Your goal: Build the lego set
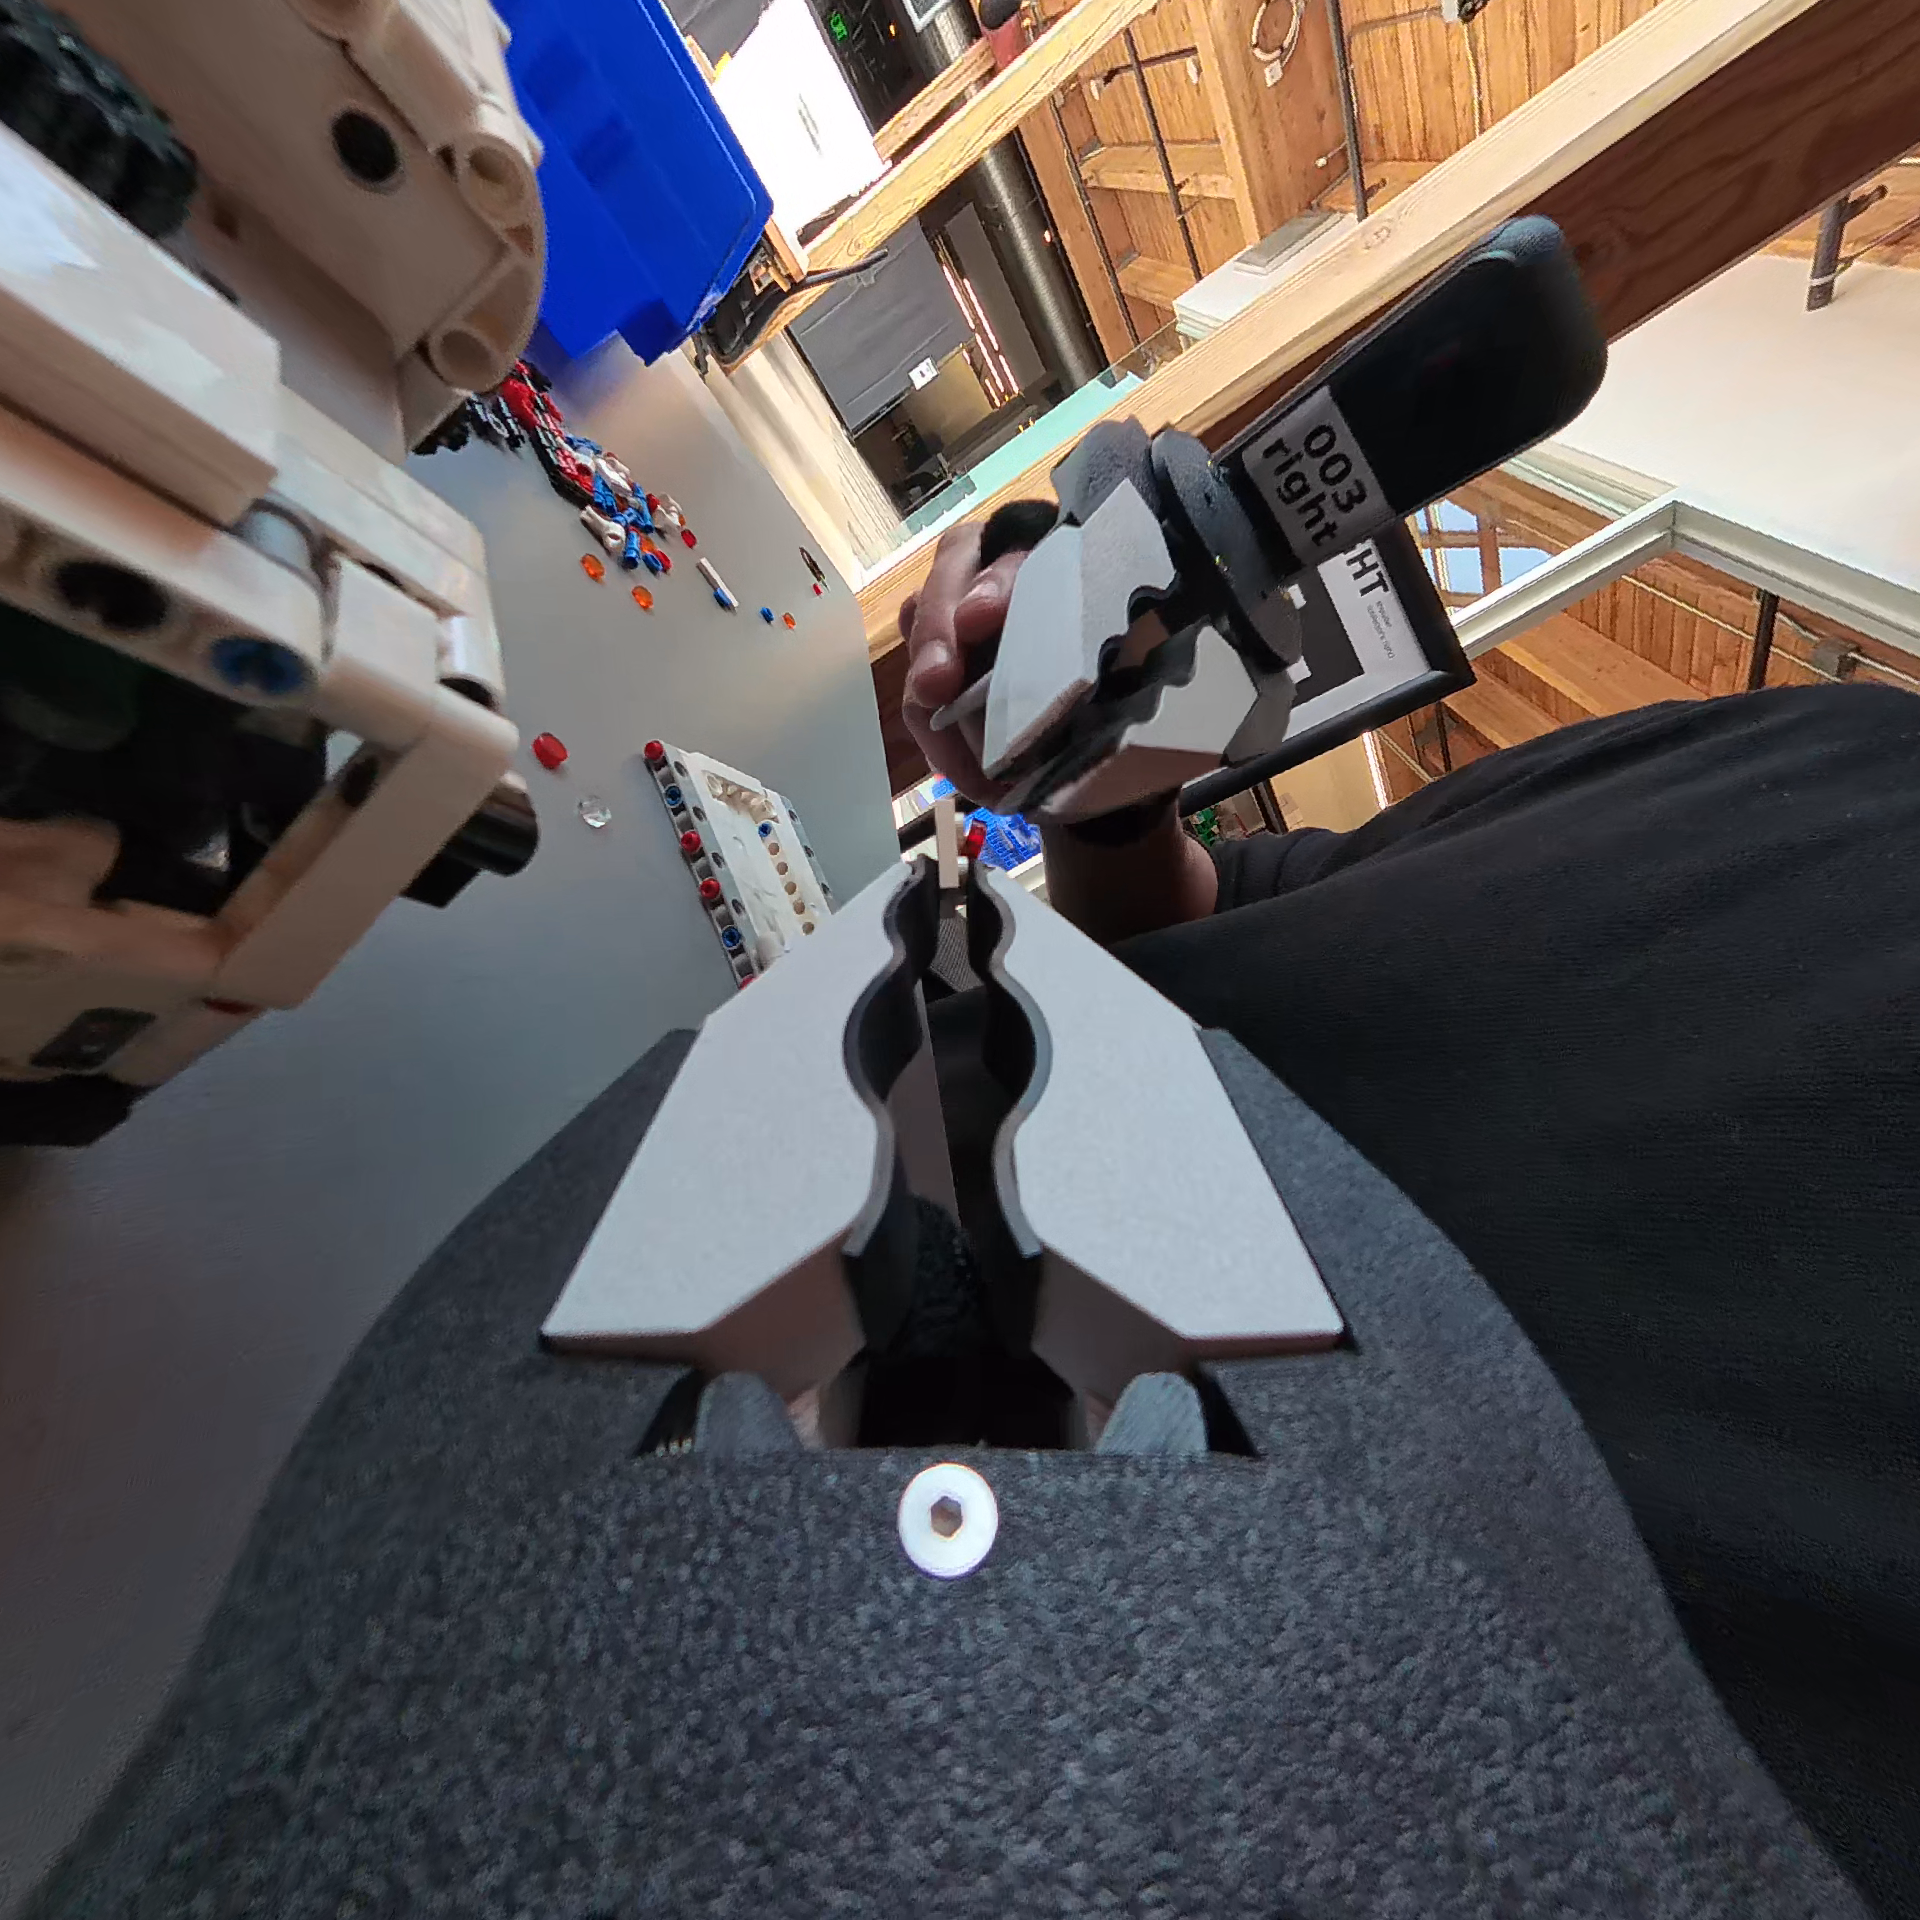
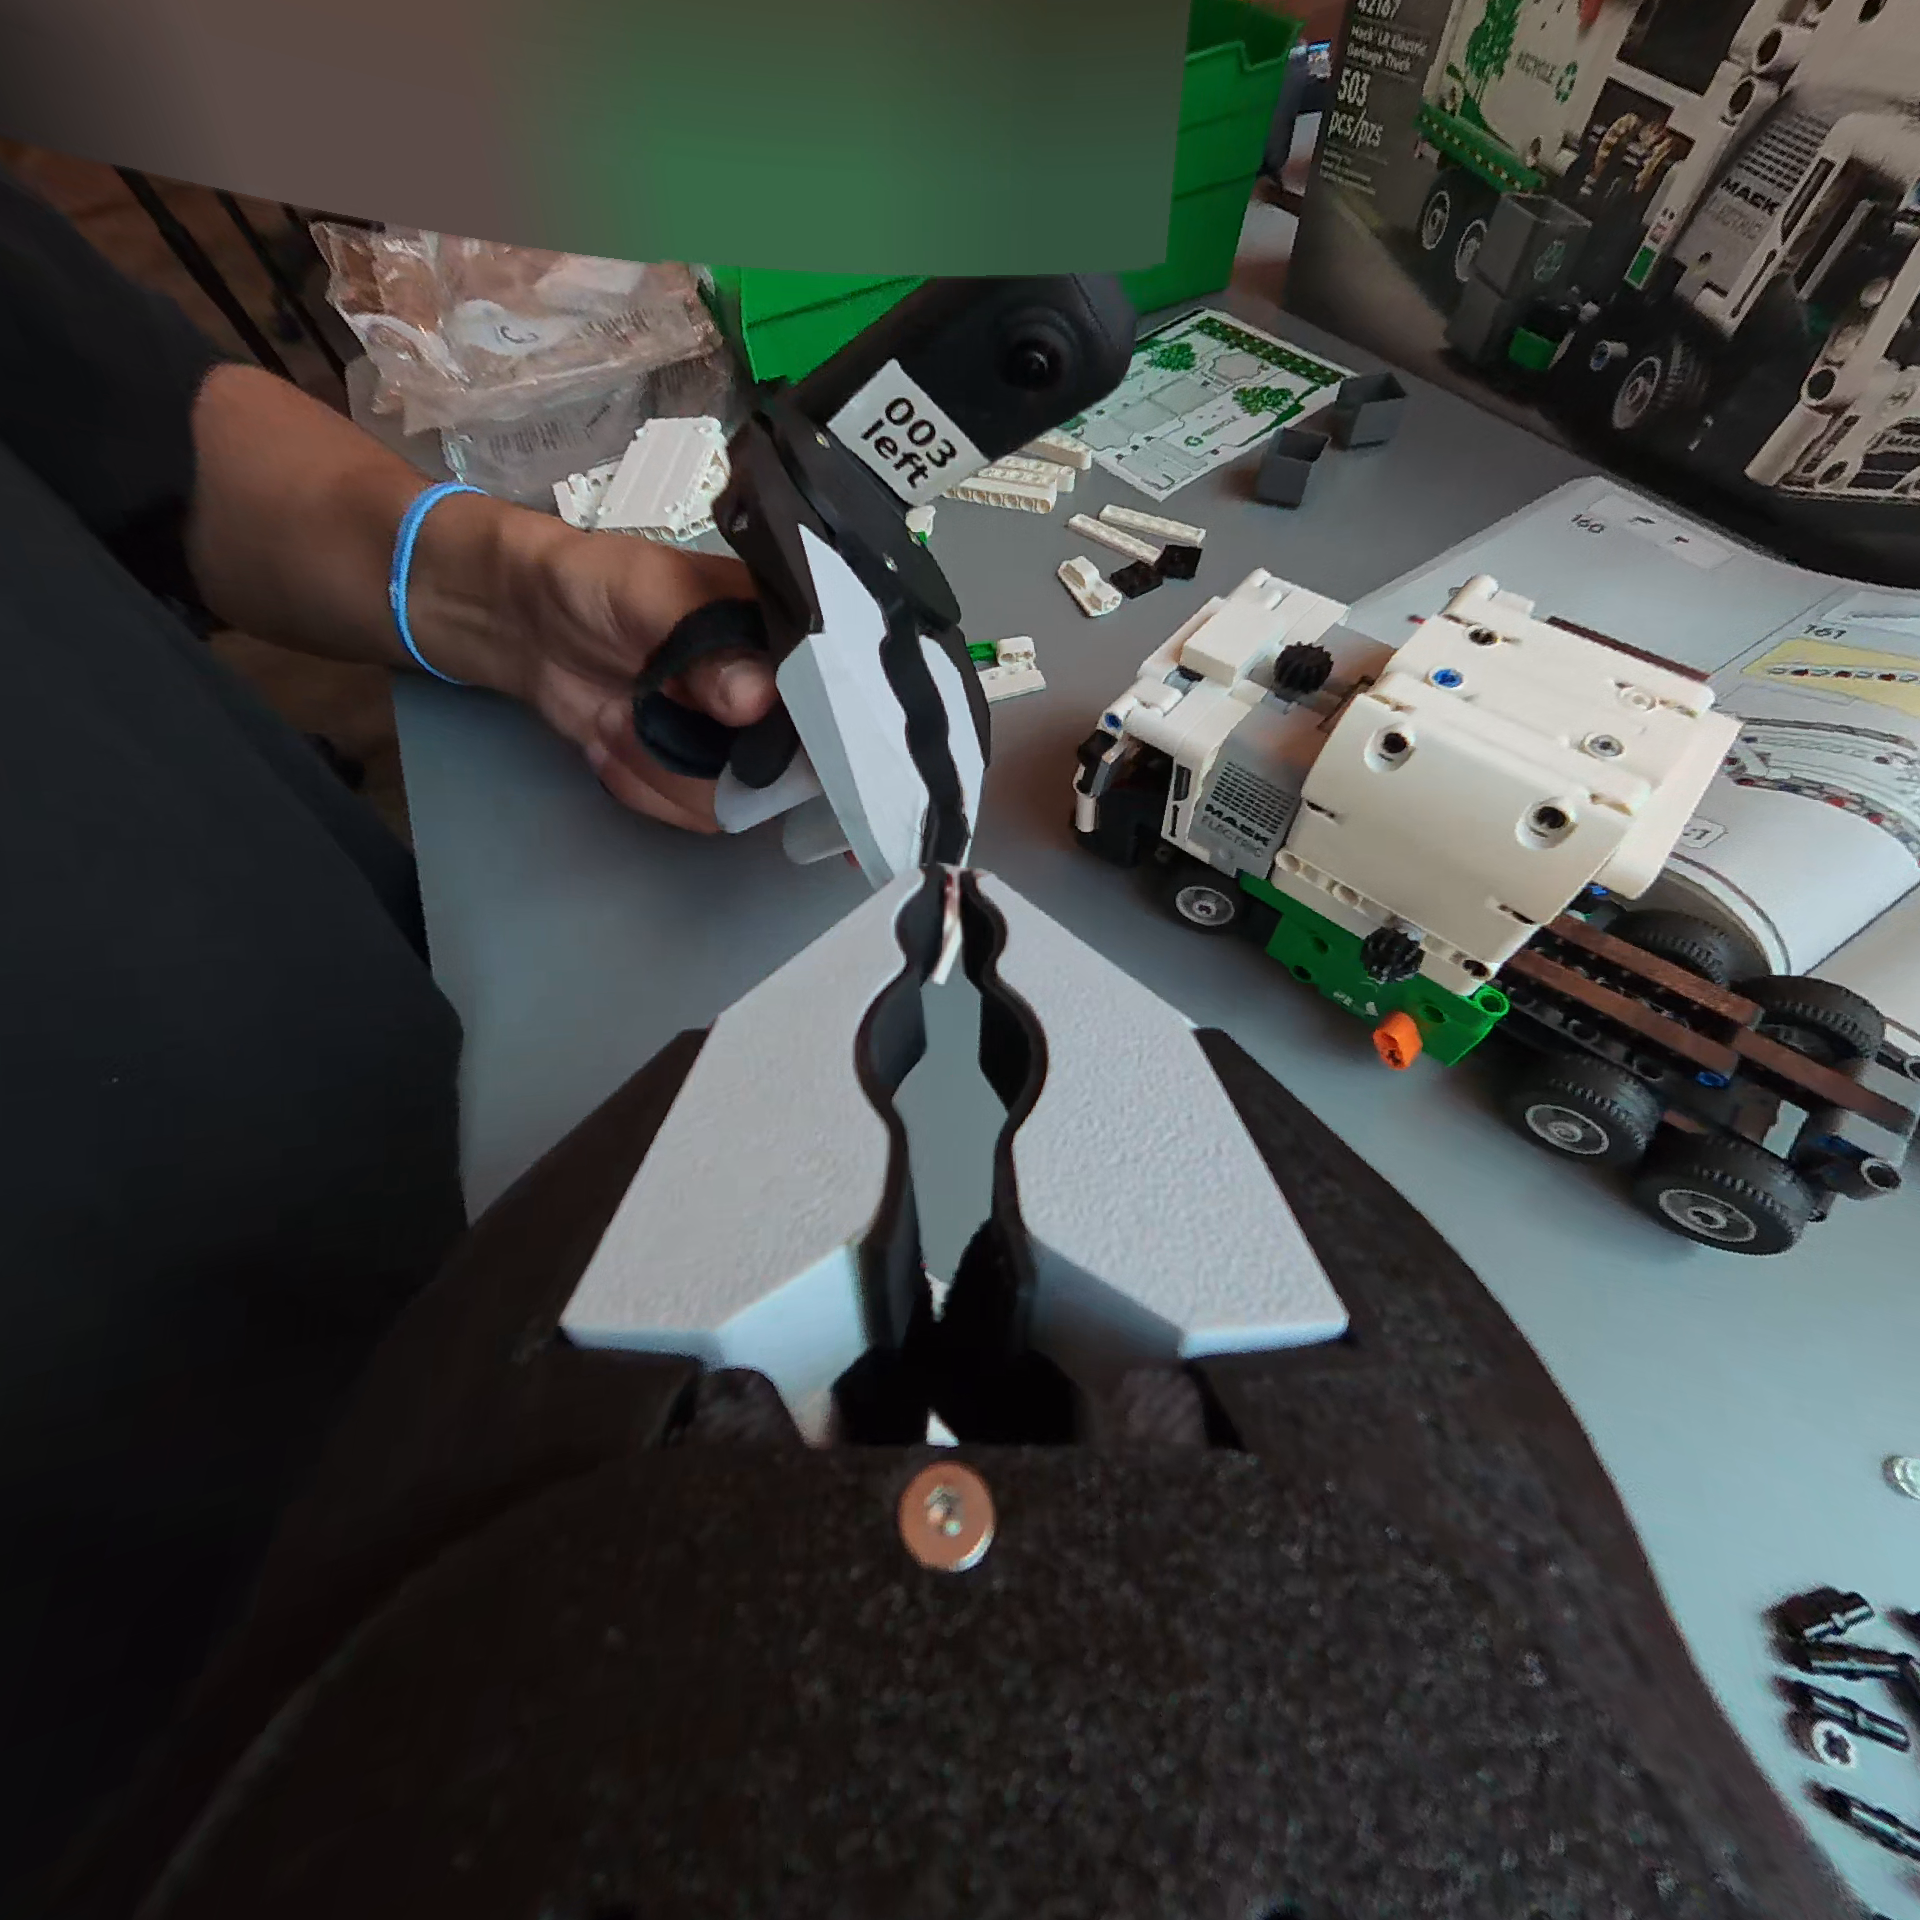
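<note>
My left gripper [image 1: 945, 883] is shut on a thin white lego piece [image 1: 948, 847] with a small red part [image 1: 975, 836] on it. The piece sticks out beyond the fingertips. My right gripper [image 2: 945, 883] meets the left gripper [image 2: 940, 847] tip to tip above the table edge. It is shut on the same thin white piece [image 2: 943, 935], which lies between its pads with a red edge showing. In the left wrist view the right gripper [image 1: 1023, 795] sits just above the piece. The white and green lego truck [image 2: 1403, 831] stands on the grey table [image 2: 623, 987] to the right. It also shows blurred in the left wrist view [image 1: 208, 520].
A white framed sub-assembly [image 1: 743, 862], a red stud [image 1: 549, 748] and a pile of small loose parts [image 1: 592, 488] lie on the table. A blue bin [image 1: 634, 177] stands behind them. The open instruction booklet [image 2: 1714, 665], set box [image 2: 1610, 208], green bin [image 2: 1216, 156], sticker sheet [image 2: 1205, 405] and plastic bags [image 2: 520, 322] ring the truck. The tips of both grippers are at nearly the same place.
</note>
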The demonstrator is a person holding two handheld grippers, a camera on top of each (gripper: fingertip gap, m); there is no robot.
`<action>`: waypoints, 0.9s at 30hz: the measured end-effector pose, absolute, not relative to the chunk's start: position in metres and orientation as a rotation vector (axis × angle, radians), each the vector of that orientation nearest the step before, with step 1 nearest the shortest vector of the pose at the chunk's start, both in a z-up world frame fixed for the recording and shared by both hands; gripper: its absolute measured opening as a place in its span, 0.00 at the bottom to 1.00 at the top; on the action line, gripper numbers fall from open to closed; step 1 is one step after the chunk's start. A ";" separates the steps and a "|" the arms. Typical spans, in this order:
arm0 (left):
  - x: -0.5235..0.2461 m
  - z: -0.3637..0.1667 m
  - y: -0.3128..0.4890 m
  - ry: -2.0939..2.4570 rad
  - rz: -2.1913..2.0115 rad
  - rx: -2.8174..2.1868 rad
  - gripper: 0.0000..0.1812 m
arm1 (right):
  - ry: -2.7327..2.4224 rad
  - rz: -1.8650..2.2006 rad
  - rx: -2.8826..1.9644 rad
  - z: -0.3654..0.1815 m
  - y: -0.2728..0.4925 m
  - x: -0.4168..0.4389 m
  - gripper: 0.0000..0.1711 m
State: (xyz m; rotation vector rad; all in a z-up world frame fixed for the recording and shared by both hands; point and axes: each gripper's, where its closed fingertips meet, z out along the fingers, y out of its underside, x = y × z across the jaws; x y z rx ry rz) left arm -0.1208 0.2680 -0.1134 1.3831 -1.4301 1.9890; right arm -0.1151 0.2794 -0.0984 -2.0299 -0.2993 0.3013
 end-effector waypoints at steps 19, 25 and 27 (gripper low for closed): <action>-0.121 -0.118 0.266 -1.444 1.959 1.403 0.01 | -0.476 0.061 -2.125 -0.112 0.282 -0.118 0.00; -0.119 -0.118 0.269 -1.396 1.948 1.421 0.01 | -0.517 -0.230 -2.075 -0.105 0.285 -0.104 0.00; -0.120 -0.118 0.269 -1.399 1.946 1.418 0.01 | -0.532 -0.277 -2.071 -0.106 0.285 -0.103 0.00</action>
